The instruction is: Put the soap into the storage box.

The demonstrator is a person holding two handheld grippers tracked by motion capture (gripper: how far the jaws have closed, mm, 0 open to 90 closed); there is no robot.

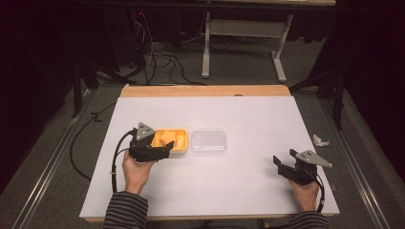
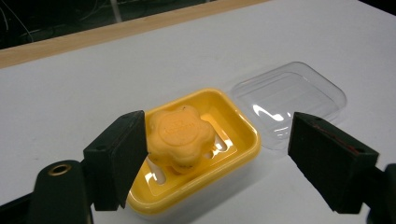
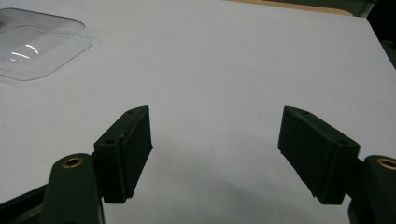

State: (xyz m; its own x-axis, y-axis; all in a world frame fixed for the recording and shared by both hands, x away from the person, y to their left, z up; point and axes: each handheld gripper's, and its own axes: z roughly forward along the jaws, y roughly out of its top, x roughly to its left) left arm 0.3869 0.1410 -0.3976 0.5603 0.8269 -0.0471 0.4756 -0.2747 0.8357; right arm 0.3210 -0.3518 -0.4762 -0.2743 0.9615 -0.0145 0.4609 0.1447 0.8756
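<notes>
A yellow soap dish (image 1: 177, 144) (image 2: 240, 154) sits left of centre on the white table, with an orange flower-shaped soap (image 1: 167, 138) (image 2: 180, 135) lying in it. Its clear plastic lid (image 1: 208, 142) (image 2: 292, 98) (image 3: 32, 44) lies flat just right of the dish. My left gripper (image 1: 162, 149) (image 2: 217, 161) stands open at the dish's near left end; its left jaw is close beside the soap and the right jaw is well apart from it. My right gripper (image 1: 285, 161) (image 3: 215, 154) rests open near the table's right front, with nothing between its jaws.
The white table (image 1: 248, 119) has a wooden strip (image 1: 205, 90) along its far edge. A crumpled white scrap (image 1: 320, 140) lies on the floor past the right edge. Cables (image 1: 162, 59) and a table frame (image 1: 239, 43) stand on the floor beyond.
</notes>
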